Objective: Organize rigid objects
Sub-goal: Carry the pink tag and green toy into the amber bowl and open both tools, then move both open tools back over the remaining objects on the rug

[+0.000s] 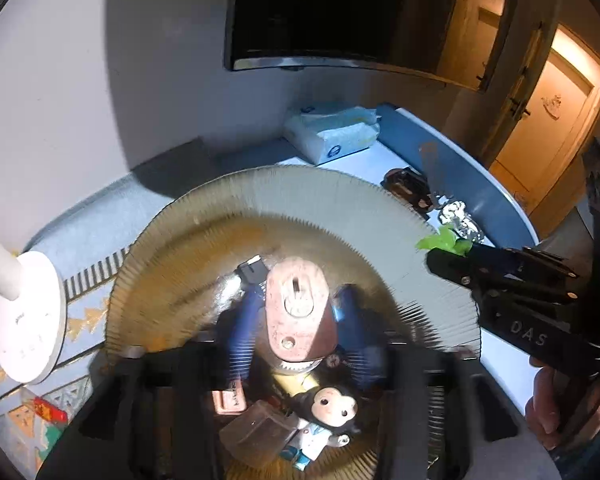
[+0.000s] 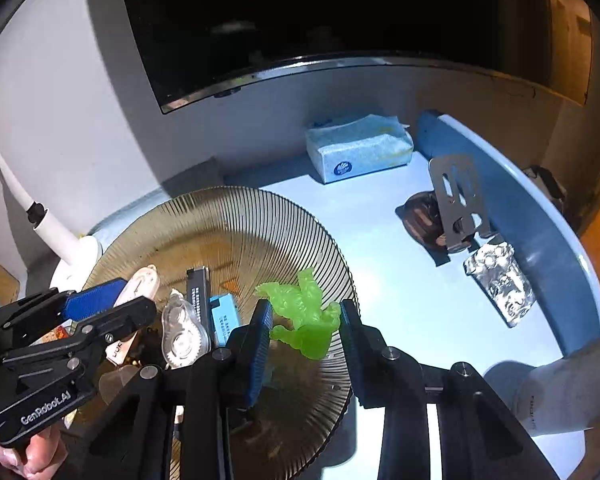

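The left wrist camera looks steeply down from close above the ribbed plate, facing the wall and the dark screen, with the door off to its right. The right wrist camera sits just to the right of it, a little farther back, facing the same wall over the plate's right edge and the table. Both views share the plate, the tissue pack, the foil packet and the screen.

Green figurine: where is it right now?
In the right wrist view the green figurine sits between the right gripper's fingers, over the right rim of the ribbed glass plate.
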A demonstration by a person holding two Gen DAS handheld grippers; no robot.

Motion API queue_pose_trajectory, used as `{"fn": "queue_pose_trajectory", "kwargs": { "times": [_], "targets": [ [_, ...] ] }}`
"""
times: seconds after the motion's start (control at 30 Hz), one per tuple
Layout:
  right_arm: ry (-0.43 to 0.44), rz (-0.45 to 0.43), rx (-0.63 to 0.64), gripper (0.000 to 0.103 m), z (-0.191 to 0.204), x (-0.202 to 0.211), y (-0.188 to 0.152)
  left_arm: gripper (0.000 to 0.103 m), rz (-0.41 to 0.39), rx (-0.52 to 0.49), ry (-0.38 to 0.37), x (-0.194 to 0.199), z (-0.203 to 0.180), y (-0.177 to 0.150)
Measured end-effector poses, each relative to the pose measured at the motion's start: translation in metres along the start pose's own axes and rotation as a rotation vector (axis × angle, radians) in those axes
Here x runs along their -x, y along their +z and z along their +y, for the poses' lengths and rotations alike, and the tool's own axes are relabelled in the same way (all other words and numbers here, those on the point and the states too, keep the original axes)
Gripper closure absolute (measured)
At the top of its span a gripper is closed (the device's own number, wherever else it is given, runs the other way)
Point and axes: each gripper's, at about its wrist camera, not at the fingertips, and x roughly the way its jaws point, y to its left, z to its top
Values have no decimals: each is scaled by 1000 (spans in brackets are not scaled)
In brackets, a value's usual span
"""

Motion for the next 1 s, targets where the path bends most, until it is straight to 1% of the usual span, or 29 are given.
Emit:
{"fn": "queue_pose_trajectory", "kwargs": {
  "times": [0.03,0.07,0.13,0.2,0.3,0.43,0.63,0.77,0.83,0.9,1.0],
  "targets": [
    [-7,-2,-8,64,-1,2,0,25,2,16,1,5,3,1],
    [-13,-11,-17,53,-3,4,0,21,-13,26,0,13,6,1],
    [-9,-33,-25,46,-4,12,0,21,-56,30,-12,31,12,-1],
    [-3,-75,-23,45,-1,29,-1,21,-84,19,-23,53,17,-4],
    [11,-111,-9,45,8,48,-1,21,-137,1,-29,89,25,-12],
    [74,-133,21,41,31,66,-3,21,-191,1,-8,128,40,-22],
    [134,-153,101,41,82,89,-13,20,-297,41,49,202,76,-42],
    [186,-177,159,40,119,109,-23,10,-417,125,111,261,114,-67],
    [213,-179,183,40,135,114,-28,8,-474,170,168,288,133,-86],
    [254,-176,209,40,155,118,-37,8,-490,197,218,300,145,-101],
    [323,-170,244,40,181,118,-52,6,-487,233,237,300,165,-133]
  ]
}}
